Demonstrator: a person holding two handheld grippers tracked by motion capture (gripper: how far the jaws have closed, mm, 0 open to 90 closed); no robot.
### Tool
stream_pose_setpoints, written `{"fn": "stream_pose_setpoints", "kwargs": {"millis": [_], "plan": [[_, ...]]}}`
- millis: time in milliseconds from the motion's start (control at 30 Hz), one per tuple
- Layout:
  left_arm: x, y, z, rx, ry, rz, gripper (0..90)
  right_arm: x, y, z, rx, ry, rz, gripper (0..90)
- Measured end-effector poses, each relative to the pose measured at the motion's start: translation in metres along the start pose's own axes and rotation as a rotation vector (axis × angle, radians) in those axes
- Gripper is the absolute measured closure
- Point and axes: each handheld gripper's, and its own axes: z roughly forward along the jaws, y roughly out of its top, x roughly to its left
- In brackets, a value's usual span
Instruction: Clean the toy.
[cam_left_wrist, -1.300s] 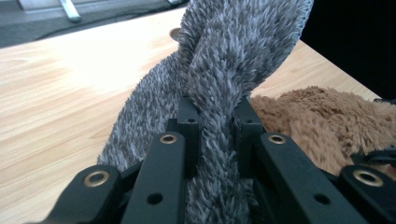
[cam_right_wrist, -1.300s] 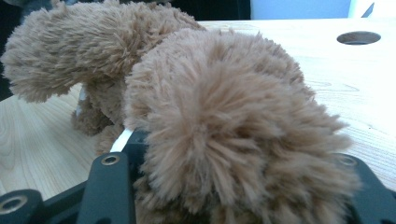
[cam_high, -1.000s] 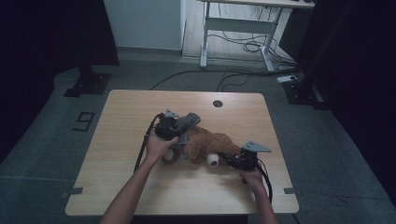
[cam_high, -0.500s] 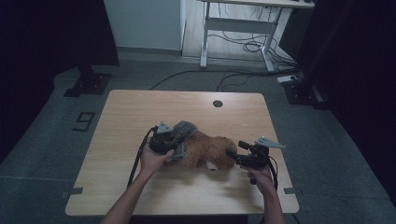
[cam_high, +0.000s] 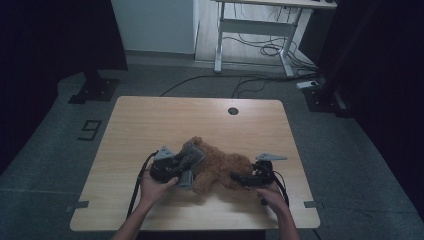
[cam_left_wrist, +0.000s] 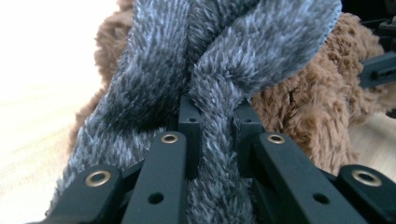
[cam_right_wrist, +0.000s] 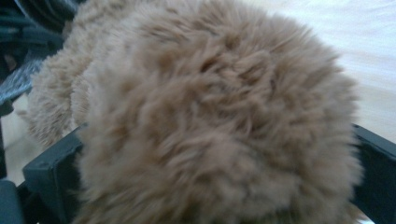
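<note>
Brown plush toy (cam_right_wrist: 219, 116) bulks close before camera, fur blurred. Right gripper (cam_right_wrist: 205, 186) jaws stand wide at both lower corners, one black jaw low left, other low right edge; jaws have just been opening, rounded furry part of toy lies between them; whether pads touch fur cannot tell. Grey furry cloth (cam_right_wrist: 16, 81) peeks at left edge behind toy. Dark gear in top left corner, too blurred to name. Pale wooden table (cam_right_wrist: 359, 51) shows at right and upper right

A brown plush teddy bear (cam_high: 220, 170) lies on its side at the desk's near middle; a grey fuzzy cloth (cam_high: 190, 156) drapes over its left end, bunched into folds.
</note>
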Motion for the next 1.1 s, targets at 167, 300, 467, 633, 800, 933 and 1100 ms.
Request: {"fn": "stream_pose_setpoints", "kwargs": {"millis": [167, 300, 467, 633, 800, 933, 1100], "plan": [[0.005, -0.005, -0.002, -0.010, -0.010, -0.029, 77.9, 0.006, -0.005, 0.006, 0.020, 0.020, -0.065, 16.4], [0.006, -0.003, 0.004, -0.018, 0.002, -0.044, 77.9, 0.004, -0.005, 0.008, -0.002, -0.001, -0.117, 27.1], [0.011, 0.011, 0.026, -0.039, 0.031, -0.070, 78.2, -0.002, 0.002, 0.014, -0.070, -0.102, -0.169, 34.5], [0.022, 0.029, 0.052, -0.047, 0.049, -0.079, 78.2, -0.017, 0.012, 0.020, -0.132, -0.184, -0.174, 36.5], [0.026, 0.042, 0.054, -0.022, 0.034, -0.086, 78.0, -0.028, 0.014, 0.021, -0.173, -0.197, -0.157, 36.9], [0.025, 0.051, 0.034, -0.052, 0.007, -0.098, 77.8, -0.024, 0.010, 0.016, -0.160, -0.169, -0.191, 36.7], [0.008, 0.079, 0.023, -0.093, 0.009, -0.035, 77.5, -0.016, 0.001, 0.010, -0.158, -0.159, -0.293, 35.6]]}}
